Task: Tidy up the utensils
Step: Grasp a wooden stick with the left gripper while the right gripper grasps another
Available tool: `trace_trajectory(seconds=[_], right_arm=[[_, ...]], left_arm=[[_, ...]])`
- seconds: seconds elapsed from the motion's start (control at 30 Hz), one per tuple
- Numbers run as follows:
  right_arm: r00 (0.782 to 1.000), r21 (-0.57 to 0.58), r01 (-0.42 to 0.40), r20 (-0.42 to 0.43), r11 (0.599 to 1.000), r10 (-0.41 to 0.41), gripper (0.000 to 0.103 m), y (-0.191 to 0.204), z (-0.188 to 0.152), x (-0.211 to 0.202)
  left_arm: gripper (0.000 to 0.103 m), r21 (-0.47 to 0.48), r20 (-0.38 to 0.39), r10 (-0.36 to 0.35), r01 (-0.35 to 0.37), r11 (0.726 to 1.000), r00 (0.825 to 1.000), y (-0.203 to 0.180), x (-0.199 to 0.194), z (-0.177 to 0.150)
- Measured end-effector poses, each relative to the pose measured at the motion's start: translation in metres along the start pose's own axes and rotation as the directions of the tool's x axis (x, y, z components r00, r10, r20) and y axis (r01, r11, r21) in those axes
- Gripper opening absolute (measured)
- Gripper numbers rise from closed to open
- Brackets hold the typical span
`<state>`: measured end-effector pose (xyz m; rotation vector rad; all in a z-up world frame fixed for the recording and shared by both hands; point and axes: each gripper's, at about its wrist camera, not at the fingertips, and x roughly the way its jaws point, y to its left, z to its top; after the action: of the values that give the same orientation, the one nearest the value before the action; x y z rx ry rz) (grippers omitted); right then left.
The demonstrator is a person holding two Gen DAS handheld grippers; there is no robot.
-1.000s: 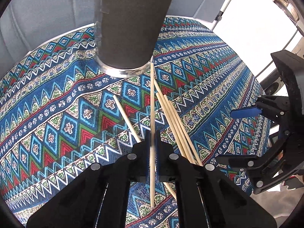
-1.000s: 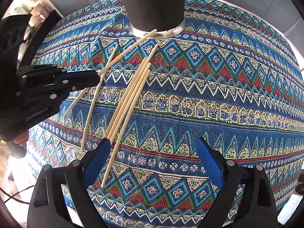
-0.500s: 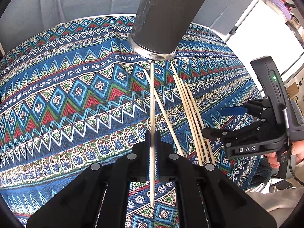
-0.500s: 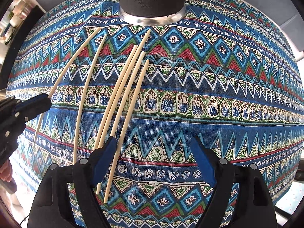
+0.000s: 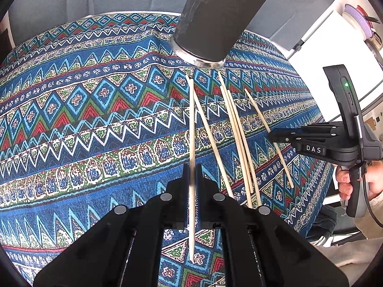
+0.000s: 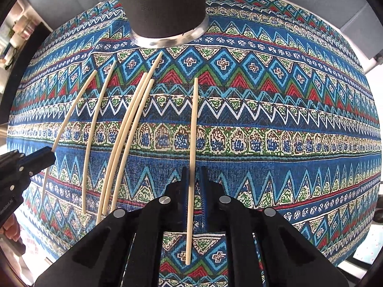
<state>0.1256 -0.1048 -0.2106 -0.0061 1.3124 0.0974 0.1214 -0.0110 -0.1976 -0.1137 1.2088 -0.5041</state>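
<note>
Several pale wooden chopsticks (image 5: 237,138) lie on the patterned cloth in front of a dark cylindrical holder (image 5: 215,21), which also shows in the right wrist view (image 6: 162,7). My left gripper (image 5: 192,174) is shut on one chopstick (image 5: 191,124) and holds it pointing toward the holder. My right gripper (image 6: 194,177) is shut on another chopstick (image 6: 193,129), lying along its fingers. The loose chopsticks (image 6: 124,134) lie left of it. Each gripper shows in the other's view: the right one (image 5: 311,138) and the left one (image 6: 36,160).
The table carries a blue, red and green patterned cloth (image 5: 83,119) (image 6: 287,119). A grey wall stands behind the holder. The table's edge runs close on the right in the left wrist view, with white furniture (image 5: 335,38) beyond.
My right gripper has gone from open to shut on a chopstick. My left gripper has drawn back from the holder, still holding its chopstick.
</note>
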Motion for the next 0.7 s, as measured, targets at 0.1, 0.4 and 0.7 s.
trace_trajectory(seconds=[0.1, 0.4, 0.7], right_arm=[[0.999, 0.04, -0.042, -0.023, 0.998, 0.042, 0.005, -0.024, -0.002, 0.0], [0.985, 0.156, -0.171, 0.005, 0.973, 0.172, 0.005, -0.102, -0.017, -0.032], [0.971, 0.179, -0.23, 0.106, 0.956, 0.214, 0.005, -0.115, -0.012, -0.068]], left_arm=[[0.005, 0.002, 0.005, 0.006, -0.006, 1.0, 1.0, -0.002, -0.003, 0.0], [0.005, -0.013, 0.03, 0.007, -0.007, 1.0, 1.0, -0.004, -0.017, 0.006], [0.005, -0.068, 0.08, 0.009, -0.004, 0.998, 0.997, -0.012, -0.037, 0.017]])
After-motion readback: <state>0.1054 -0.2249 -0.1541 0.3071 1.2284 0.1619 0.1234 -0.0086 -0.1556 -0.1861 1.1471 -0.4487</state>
